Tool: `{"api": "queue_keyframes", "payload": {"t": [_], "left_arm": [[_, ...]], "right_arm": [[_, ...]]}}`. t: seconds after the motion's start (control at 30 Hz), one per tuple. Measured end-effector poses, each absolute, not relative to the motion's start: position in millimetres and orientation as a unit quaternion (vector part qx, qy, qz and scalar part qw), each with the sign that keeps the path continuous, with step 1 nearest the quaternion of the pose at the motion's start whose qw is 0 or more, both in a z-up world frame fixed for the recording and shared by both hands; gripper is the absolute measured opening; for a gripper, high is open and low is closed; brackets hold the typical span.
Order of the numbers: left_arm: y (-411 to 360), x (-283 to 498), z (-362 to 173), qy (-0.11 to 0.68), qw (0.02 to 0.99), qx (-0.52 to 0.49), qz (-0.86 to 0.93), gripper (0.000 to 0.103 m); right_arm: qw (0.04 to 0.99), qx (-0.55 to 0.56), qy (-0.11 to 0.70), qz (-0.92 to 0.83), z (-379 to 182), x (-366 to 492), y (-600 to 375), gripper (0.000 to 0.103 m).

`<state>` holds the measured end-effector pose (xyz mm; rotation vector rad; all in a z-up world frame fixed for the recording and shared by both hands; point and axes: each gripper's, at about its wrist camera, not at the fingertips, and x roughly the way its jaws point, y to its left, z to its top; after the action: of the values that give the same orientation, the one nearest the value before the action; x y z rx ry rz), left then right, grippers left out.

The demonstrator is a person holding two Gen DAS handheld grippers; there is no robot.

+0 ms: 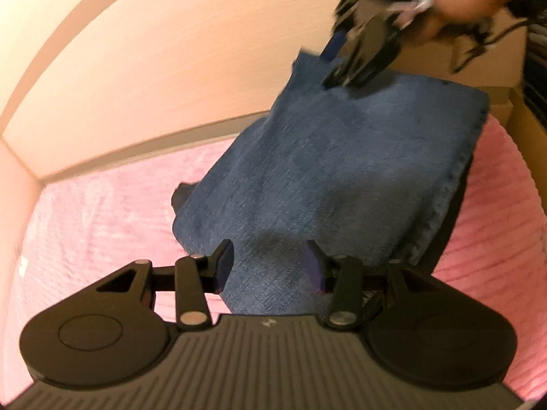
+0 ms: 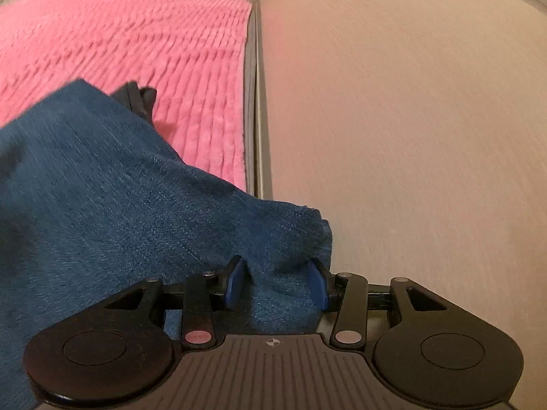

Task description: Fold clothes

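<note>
My left claw (image 1: 270, 263) pinches one bunched corner of the blue garment (image 1: 342, 157); my right claw (image 2: 277, 282) pinches another. The cloth hangs stretched between them above the pink bedspread (image 2: 136, 41), near the wall (image 2: 410, 102). I judge a fold is mid-carry; next, lower both corners evenly onto the bed.

A bed covered by a pink blanket (image 1: 102, 205) — plush, ribbed in rows — fills the corner, its far edge running along a pale wall (image 2: 410, 119) with a narrow grey strip between them. A blue denim garment (image 1: 324, 171) hangs above the blanket; whether its lower edge rests on the pink pile cannot be told from here.
</note>
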<state>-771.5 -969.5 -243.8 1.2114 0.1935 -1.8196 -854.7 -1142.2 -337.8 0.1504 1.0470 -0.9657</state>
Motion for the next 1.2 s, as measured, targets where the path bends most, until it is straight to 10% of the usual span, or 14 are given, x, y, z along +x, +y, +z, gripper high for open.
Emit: {"api": "queue_keyframes", "payload": {"t": [0.83, 0.87, 0.97, 1.2], "left_arm": [[-939, -766, -247, 0.194, 0.482, 0.489, -0.701, 0.04], [-931, -764, -242, 0.212, 0.493, 0.482, -0.693, 0.043], [-906, -757, -226, 0.272, 0.524, 0.451, -0.67, 0.062], [-840, -741, -193, 0.383, 0.583, 0.35, -0.625, 0.096]], "right_arm": [[0.75, 0.253, 0.414, -0.449, -309, -902, -1018, 0.045], [0.748, 0.257, 0.411, -0.453, -305, -901, -1015, 0.045], [0.742, 0.277, 0.387, -0.472, -286, -900, -997, 0.091], [0.725, 0.339, 0.347, -0.489, -248, -888, -913, 0.092]]}}
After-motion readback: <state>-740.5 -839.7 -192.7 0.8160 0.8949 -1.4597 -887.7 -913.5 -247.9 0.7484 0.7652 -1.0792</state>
